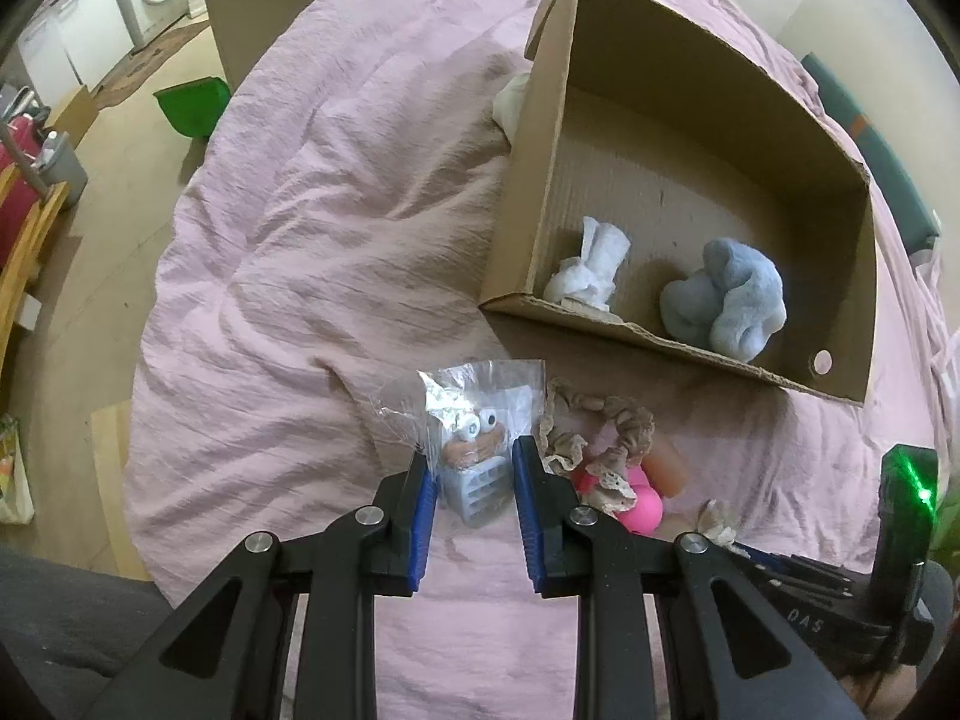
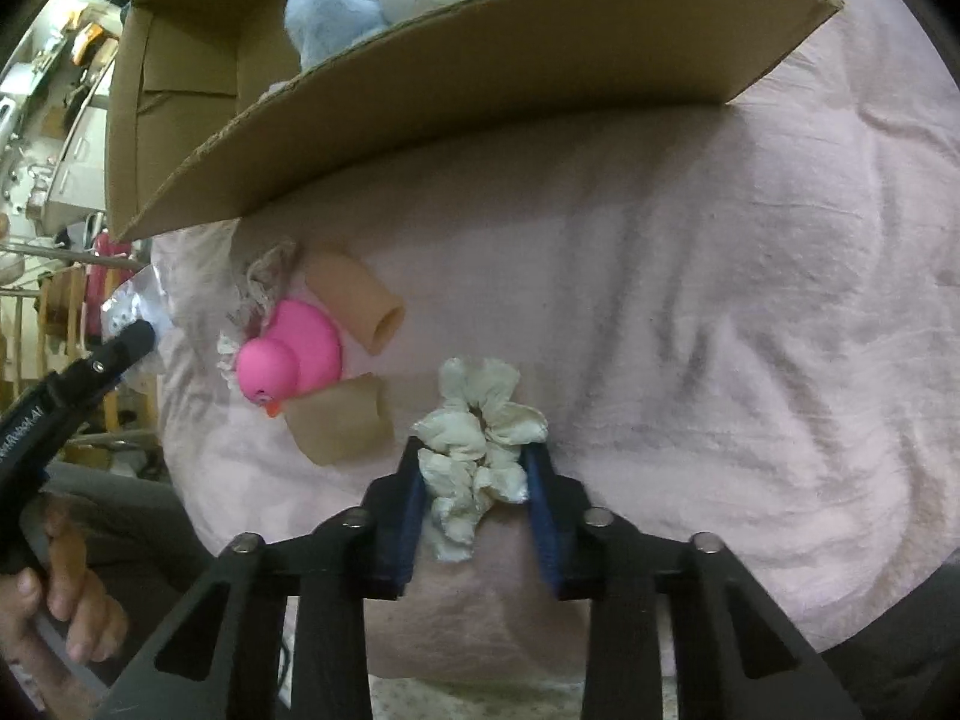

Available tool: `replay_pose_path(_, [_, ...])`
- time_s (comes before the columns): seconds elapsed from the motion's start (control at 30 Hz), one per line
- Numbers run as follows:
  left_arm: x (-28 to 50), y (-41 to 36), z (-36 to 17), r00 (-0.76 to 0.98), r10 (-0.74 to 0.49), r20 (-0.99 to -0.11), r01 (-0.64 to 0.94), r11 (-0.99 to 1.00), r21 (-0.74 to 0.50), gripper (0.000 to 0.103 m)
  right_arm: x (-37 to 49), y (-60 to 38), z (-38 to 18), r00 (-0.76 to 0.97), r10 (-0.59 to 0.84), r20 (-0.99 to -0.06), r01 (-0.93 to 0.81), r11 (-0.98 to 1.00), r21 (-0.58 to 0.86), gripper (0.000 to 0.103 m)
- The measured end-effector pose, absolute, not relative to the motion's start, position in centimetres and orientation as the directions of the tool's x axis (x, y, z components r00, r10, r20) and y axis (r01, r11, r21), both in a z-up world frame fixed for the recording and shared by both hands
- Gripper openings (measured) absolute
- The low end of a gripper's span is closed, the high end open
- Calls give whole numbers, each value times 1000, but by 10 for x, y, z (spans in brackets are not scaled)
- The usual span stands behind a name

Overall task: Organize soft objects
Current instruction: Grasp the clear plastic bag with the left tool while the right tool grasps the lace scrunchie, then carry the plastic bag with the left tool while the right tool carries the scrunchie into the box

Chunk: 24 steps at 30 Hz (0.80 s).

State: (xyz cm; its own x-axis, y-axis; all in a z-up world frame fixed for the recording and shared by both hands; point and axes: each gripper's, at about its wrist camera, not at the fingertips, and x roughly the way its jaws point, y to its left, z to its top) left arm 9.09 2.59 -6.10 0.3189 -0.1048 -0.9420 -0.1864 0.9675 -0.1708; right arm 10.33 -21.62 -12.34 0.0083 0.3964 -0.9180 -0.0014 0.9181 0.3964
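Both tools grip: bagged toy (image 1: 474, 468) upright, cream scrunchie (image 2: 474, 450) lengthwise.

bagged toy (image 1: 474, 450) with googly eyes, pinched upright; cream scrunchie (image 2: 477, 450) pinched on the sheet; pink duck (image 2: 291, 354) beside tan tubes (image 2: 354, 300); blue plush (image 1: 726, 294) in box (image 1: 840, 276).

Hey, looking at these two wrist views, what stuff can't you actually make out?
- Left wrist view: the white item behind the cardboard box is mostly hidden by the box wall.
- Left wrist view: the pink duck is half covered by the lace scrunchie and left gripper.
- Right wrist view: the blue plush is cut off by the box rim.
- Right wrist view: the plastic bag sits blurred at the edge.
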Motion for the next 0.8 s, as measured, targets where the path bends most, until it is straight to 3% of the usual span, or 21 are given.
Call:
replay_pose_path(0.4, [81, 38, -40, 395, -56, -917, -218, 964, -153, 22, 95, -239, -67, 236, 465, -853, -27, 881, 473, 18])
replay_pose_path(0.8, [91, 15, 13, 565, -35, -824, -112, 987, -119, 22, 106, -256, -1, 436, 508, -743, -122, 851, 511, 18])
